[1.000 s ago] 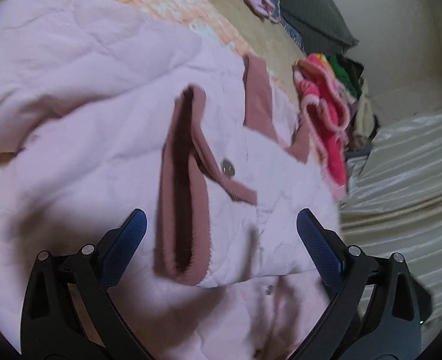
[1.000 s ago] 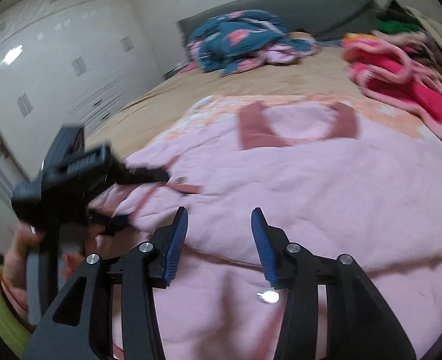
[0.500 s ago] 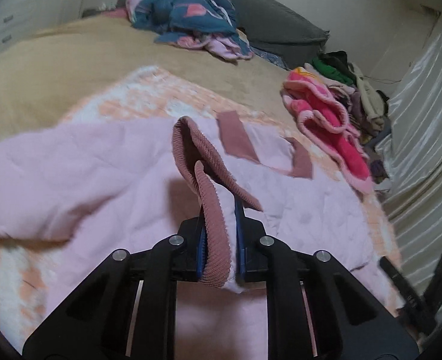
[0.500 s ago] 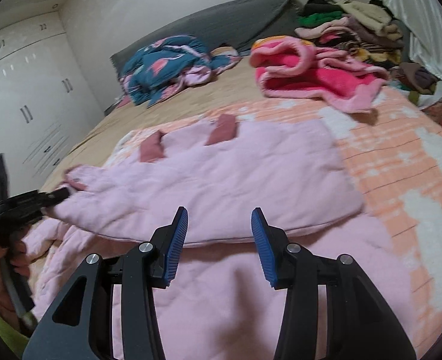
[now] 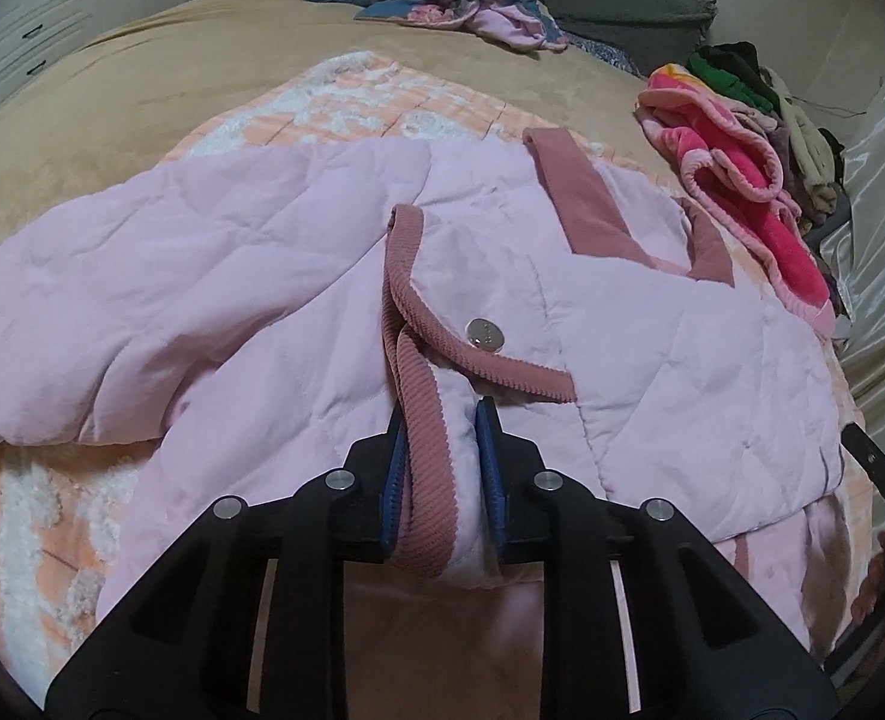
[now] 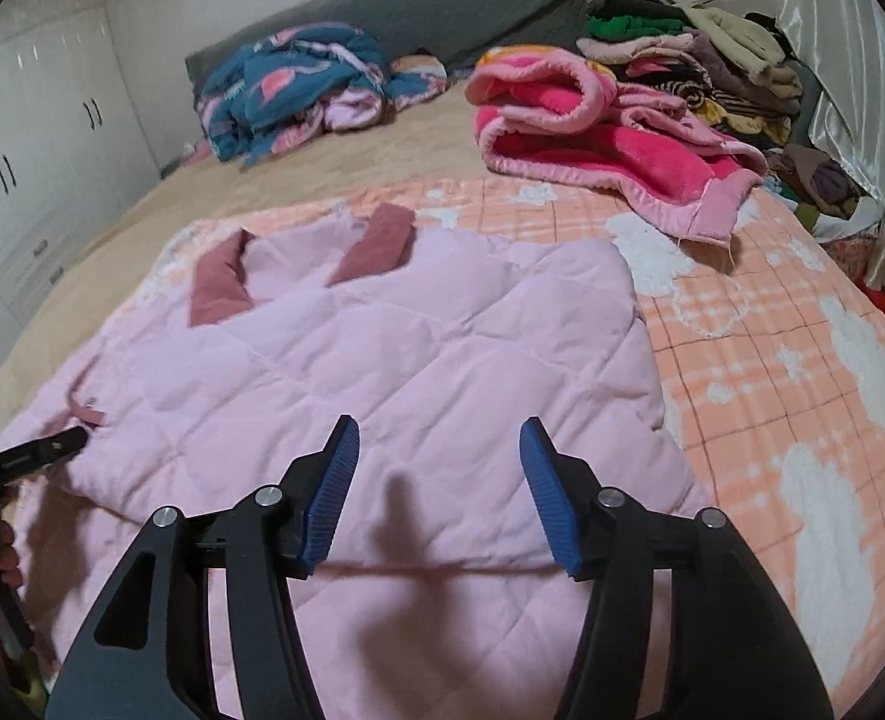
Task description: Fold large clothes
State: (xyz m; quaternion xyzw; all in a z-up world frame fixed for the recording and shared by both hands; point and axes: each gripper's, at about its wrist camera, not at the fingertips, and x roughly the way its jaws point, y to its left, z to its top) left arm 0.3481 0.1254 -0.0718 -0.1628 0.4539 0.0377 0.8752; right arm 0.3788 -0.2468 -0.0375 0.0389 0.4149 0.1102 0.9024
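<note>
**Left gripper pinches a jacket cuff while the right gripper hangs open above the folded body**

A pale pink quilted jacket (image 5: pixel 298 276) lies spread across a bed, resting on an orange-and-white checked blanket (image 6: pixel 772 324) that covers a tan bedspread (image 5: pixel 160 60). The jacket's dusty-rose corduroy collar (image 6: pixel 298 264) points toward the head of the bed.

In the left wrist view, the left gripper (image 5: pixel 442 468) has its two blue pads pressed against the end of a sleeve, clamping the ribbed rose-coloured cuff (image 5: pixel 424 450) and a fold of pink fabric between them. The jaws have eased open a little in the last moment, but the cuff is plainly gripped. The sleeve is drawn across the front of the jacket, and a silver snap button (image 5: pixel 484 335) sits on the cuff's tab just beyond the pads.

In the right wrist view, the right gripper (image 6: pixel 439 486) hovers over the near edge of the folded jacket body. Its blue fingers (image 6: pixel 337 480) are spread apart with nothing between them, and they have just been widening. The left gripper shows at the far left edge, at the sleeve end.

Farther back lie a hot-pink fleece blanket (image 6: pixel 598 138), a blue patterned quilt (image 6: pixel 298 90), a heap of mixed clothes (image 6: pixel 700 54) and a grey headboard cushion (image 6: pixel 418 6). White wardrobe doors (image 6: pixel 28 156) stand at the left
</note>
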